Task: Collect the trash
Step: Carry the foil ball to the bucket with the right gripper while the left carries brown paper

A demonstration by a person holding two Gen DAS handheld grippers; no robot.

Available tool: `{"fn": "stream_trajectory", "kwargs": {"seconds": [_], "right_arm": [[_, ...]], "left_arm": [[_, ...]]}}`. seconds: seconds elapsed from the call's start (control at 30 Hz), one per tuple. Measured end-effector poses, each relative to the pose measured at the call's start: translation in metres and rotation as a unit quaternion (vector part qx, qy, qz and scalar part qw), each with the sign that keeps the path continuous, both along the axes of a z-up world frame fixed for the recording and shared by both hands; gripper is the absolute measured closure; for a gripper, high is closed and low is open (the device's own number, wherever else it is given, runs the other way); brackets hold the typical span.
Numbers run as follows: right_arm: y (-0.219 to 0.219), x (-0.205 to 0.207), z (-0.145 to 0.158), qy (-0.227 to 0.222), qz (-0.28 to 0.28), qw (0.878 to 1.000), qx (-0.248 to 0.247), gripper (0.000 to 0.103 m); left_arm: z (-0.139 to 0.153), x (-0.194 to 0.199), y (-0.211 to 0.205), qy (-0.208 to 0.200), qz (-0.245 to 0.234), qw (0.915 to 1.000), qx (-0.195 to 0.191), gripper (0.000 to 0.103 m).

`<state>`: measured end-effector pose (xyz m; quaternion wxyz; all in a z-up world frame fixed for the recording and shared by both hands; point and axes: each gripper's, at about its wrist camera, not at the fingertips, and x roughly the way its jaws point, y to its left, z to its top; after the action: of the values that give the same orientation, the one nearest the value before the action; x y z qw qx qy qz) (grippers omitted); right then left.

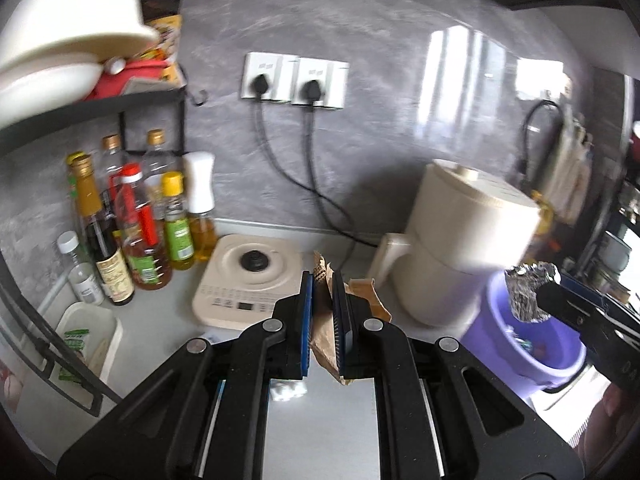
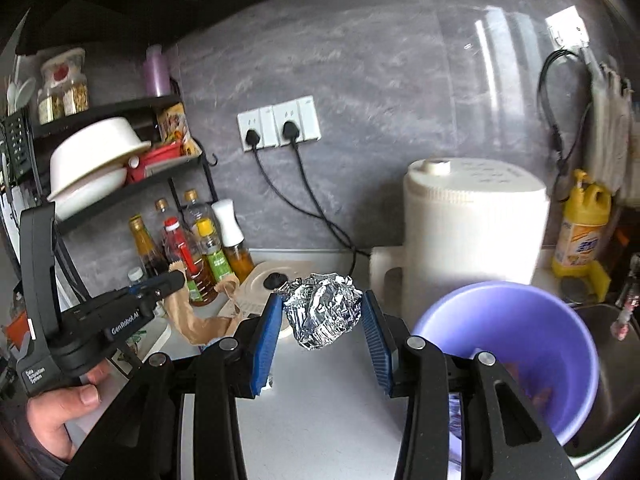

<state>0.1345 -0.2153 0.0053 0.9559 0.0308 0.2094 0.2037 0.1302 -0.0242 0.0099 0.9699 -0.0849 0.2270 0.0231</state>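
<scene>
My left gripper (image 1: 323, 280) is shut on a torn piece of brown paper (image 1: 362, 294), which sticks out above and below the blue pads. In the right wrist view that gripper (image 2: 176, 280) sits at the left, a hand (image 2: 60, 408) under it, and the brown paper (image 2: 192, 322) hangs from its tips. My right gripper (image 2: 321, 298) is shut on a crumpled ball of aluminium foil (image 2: 324, 314), held above the counter. A purple bucket (image 2: 508, 344) stands just to the right of it. The left wrist view shows the foil ball (image 1: 526, 292) over the bucket's (image 1: 532, 344) near rim.
A white cylindrical appliance (image 2: 472, 240) stands behind the bucket. A cream cooker base (image 1: 248, 276), oil and sauce bottles (image 1: 136, 232), a black shelf rack (image 2: 120, 184) and a white tray (image 1: 92, 340) fill the left. A sink (image 2: 608, 340) and yellow soap bottle (image 2: 580, 232) lie right.
</scene>
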Motion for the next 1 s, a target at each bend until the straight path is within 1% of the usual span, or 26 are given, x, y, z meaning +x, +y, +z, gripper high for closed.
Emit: {"fn": "stream_trajectory", "kwargs": {"seconds": [0.23, 0.47, 0.67, 0.87, 0.93, 0.97, 1.0], "right_arm": [[-0.035, -0.024, 0.01, -0.011, -0.036, 0.999, 0.005, 0.063], [-0.077, -0.04, 0.013, -0.014, -0.082, 0.996, 0.009, 0.062], [-0.106, -0.044, 0.013, -0.014, -0.115, 0.993, 0.011, 0.062], [-0.128, -0.037, 0.007, -0.008, -0.139, 0.99, 0.015, 0.062], [-0.133, -0.034, 0.005, -0.005, -0.139, 0.99, 0.015, 0.06], [-0.135, -0.032, 0.003, -0.006, -0.14, 0.99, 0.016, 0.056], [-0.138, -0.032, 0.002, -0.009, -0.141, 0.99, 0.018, 0.038]], "left_arm": [[0.009, -0.002, -0.04, -0.009, -0.052, 0.9986, 0.006, 0.093], [0.016, 0.006, -0.082, -0.015, -0.102, 0.9946, 0.012, 0.093], [0.018, 0.017, -0.118, -0.02, -0.147, 0.9888, 0.017, 0.093], [0.02, 0.027, -0.143, -0.024, -0.175, 0.984, 0.018, 0.093], [0.021, 0.03, -0.148, -0.026, -0.182, 0.9828, 0.019, 0.093], [0.021, 0.031, -0.15, -0.026, -0.184, 0.9824, 0.019, 0.093], [0.021, 0.033, -0.153, -0.026, -0.187, 0.9819, 0.019, 0.093]]}}
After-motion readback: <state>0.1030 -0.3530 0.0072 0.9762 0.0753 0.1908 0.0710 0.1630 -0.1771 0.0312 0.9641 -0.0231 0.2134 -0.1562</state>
